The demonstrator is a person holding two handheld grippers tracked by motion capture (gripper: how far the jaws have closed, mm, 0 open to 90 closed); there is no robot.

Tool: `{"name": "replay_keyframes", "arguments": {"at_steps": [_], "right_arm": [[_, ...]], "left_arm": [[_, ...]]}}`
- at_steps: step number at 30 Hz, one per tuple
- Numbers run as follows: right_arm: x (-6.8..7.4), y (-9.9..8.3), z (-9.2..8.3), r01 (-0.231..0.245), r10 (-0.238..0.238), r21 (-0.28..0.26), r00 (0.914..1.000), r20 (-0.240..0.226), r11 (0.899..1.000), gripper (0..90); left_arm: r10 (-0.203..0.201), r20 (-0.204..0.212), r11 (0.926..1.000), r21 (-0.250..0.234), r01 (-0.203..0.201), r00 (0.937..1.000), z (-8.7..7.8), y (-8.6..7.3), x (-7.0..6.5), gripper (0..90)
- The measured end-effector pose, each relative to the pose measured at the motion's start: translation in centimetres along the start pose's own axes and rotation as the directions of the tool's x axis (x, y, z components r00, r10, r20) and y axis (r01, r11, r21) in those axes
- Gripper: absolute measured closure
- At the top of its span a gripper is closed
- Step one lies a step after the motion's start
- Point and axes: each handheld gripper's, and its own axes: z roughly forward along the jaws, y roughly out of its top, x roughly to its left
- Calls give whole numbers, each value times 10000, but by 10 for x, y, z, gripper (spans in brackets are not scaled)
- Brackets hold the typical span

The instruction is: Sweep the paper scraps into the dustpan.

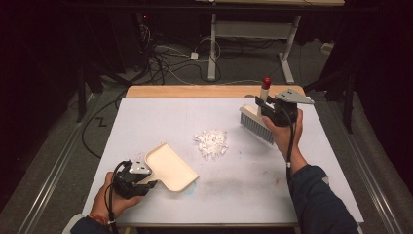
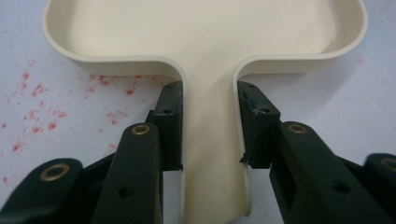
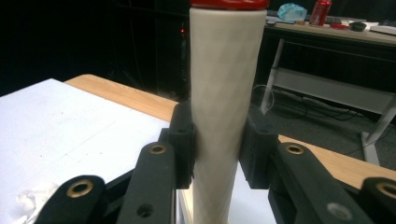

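Paper bits (image 1: pixel 211 143), small and white, lie in a heap in the middle of the white worktop (image 1: pixel 146 117). Near them, at the front left, sits a cream dustpan (image 1: pixel 171 166); the left hand-held gripper (image 1: pixel 146 184) squeezes its handle. At the far right, the right hand-held gripper (image 1: pixel 263 105) grips a brush (image 1: pixel 257 123) by its handle, held up off the worktop. Red specks dot the worktop by the dustpan. Behind, the room is dark, with cables (image 1: pixel 165 61) on the floor.

dustpan (image 1: pixel 168 167) left, scraps (image 1: pixel 211 143) middle, brush (image 1: pixel 256 124) right
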Motion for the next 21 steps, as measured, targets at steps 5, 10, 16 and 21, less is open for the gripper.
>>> {"name": "replay_keyframes", "arguments": {"at_steps": [5,10,16,21], "right_arm": [[9,3,14,109,-107,-186,9999,112,9998,706],[20,5,31,-38,39,-370,10000,4,9993,707],[36,3,47,58,-60,-441,10000,-43,9990,707],[50,-1,56,340,-338,-358,9994,64,9988,707]], "left_arm": [[20,15,10000,-31,-20,10000,0,1,-1,631],[25,126,10000,-10,-24,9999,0,1,1,631],[51,116,10000,-36,-51,9999,1,1,1,631],[37,152,10000,-42,-37,9999,3,0,2,631]]}}
